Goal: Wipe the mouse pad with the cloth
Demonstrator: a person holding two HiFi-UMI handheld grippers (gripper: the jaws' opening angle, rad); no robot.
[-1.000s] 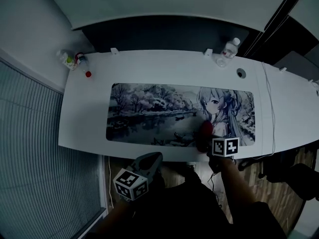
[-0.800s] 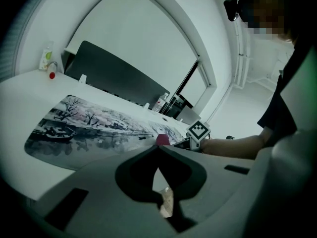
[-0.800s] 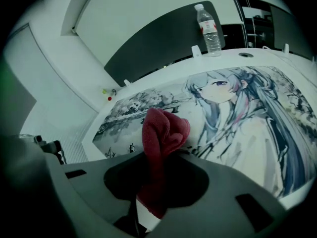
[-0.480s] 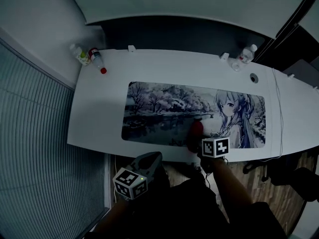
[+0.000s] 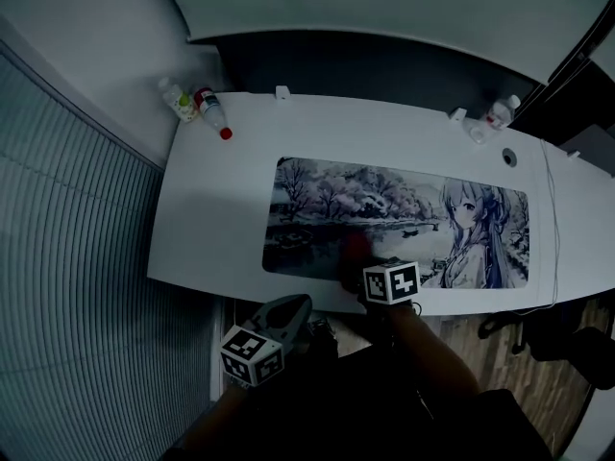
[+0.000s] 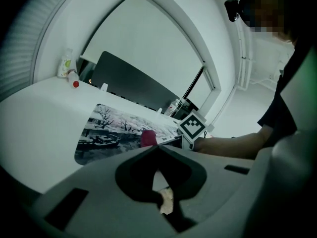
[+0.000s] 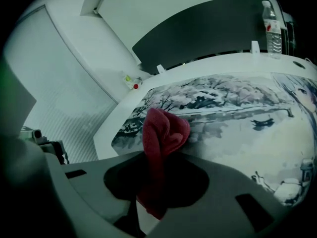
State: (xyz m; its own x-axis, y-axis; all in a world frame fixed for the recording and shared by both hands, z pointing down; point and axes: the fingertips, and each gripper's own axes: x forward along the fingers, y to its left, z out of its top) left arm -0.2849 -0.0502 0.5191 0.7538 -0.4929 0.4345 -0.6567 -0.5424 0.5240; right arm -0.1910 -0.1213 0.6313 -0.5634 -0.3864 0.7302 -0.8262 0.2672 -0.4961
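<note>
Right claw [image 7: 156, 157] pinches the cloth [image 7: 166, 128] on the mouse pad [image 7: 237, 118]. Left claw [image 6: 156, 150], closed and empty, hangs off the surface [image 5: 231, 209], so the pad may slide.

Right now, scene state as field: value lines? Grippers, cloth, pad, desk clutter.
left gripper: shut, empty, held off the white desk's near edge
right gripper: shut on red cloth
red cloth: bunched, pressed on the mouse pad near its front edge
mouse pad: long, winter landscape and anime figure print, flat on desk
far left corner: green-labelled bottle, red-capped bottle
far right: clear water bottle
right end: white cable
</note>
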